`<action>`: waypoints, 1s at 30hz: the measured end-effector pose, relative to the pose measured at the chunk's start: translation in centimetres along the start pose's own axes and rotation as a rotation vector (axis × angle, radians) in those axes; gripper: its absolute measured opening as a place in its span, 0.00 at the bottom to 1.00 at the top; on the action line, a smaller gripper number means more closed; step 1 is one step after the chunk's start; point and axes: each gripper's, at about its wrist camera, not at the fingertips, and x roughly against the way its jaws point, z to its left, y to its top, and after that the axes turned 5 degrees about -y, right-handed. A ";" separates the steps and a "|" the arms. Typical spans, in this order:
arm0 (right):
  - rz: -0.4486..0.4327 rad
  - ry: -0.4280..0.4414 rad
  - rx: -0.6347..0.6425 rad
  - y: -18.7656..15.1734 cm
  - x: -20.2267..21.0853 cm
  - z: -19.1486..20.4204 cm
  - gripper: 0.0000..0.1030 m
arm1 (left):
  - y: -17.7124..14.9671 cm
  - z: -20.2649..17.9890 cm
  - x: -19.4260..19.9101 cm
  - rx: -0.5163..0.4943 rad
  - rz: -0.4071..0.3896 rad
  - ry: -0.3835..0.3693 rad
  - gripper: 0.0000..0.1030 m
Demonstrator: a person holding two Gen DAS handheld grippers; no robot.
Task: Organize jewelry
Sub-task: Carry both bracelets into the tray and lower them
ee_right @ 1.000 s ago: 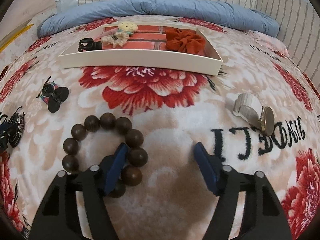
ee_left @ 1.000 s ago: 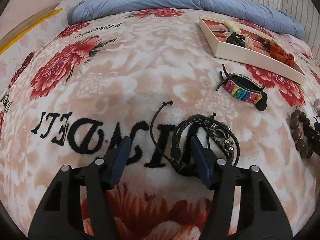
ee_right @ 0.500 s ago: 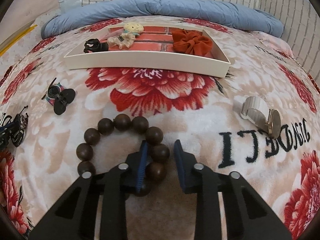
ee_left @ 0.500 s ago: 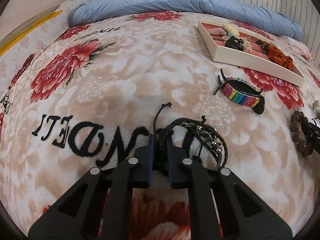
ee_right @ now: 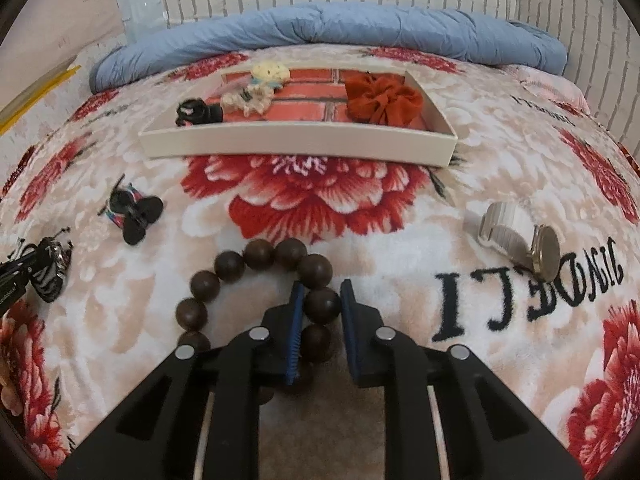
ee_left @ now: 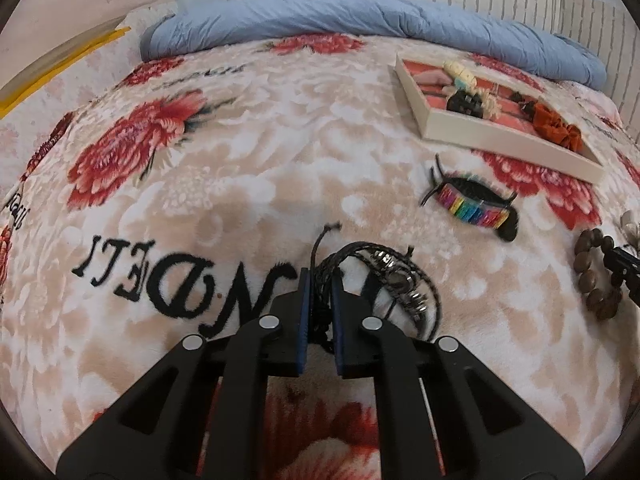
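My left gripper (ee_left: 320,280) is shut on the near side of a black braided cord bracelet (ee_left: 392,276) that lies on the flowered blanket. In the right wrist view my right gripper (ee_right: 322,286) is shut on one bead of a dark wooden bead bracelet (ee_right: 260,254), with the pads pressing it from both sides. That bracelet's far beads rest on the blanket. A white tray (ee_right: 296,146) lies beyond it and holds an orange scrunchie (ee_right: 382,100), a black claw clip (ee_right: 198,112) and a cream doll hair tie (ee_right: 260,84).
A rainbow hair clip (ee_left: 476,206) lies between the two bracelets and the tray. A silver watch (ee_right: 516,236) rests on the blanket to the right of the beads. A rolled blue quilt (ee_right: 320,28) runs along the white brick wall behind the tray.
Both grippers went from open to shut. The left one closed on the black cord bracelet, the right one on a bead of the wooden bracelet. Neither hand shifted much.
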 end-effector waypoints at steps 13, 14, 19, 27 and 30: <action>-0.154 0.068 -0.012 6.4 3.1 -1.2 0.18 | 7.5 -4.8 3.7 -0.046 -0.130 -0.060 0.08; -0.161 0.067 -0.013 6.9 3.2 -1.3 0.18 | 8.0 -5.4 3.7 -0.048 -0.135 -0.066 0.08; -0.190 0.075 -0.035 9.8 2.8 -3.0 0.18 | 11.4 -8.9 3.2 -0.086 -0.160 -0.094 0.08; -0.216 0.098 -0.076 14.1 1.0 -5.1 0.18 | 15.5 -12.6 1.3 -0.098 -0.181 -0.140 0.08; -0.212 0.100 -0.083 14.9 -0.3 -5.2 0.18 | 16.5 -13.9 0.0 -0.105 -0.178 -0.157 0.08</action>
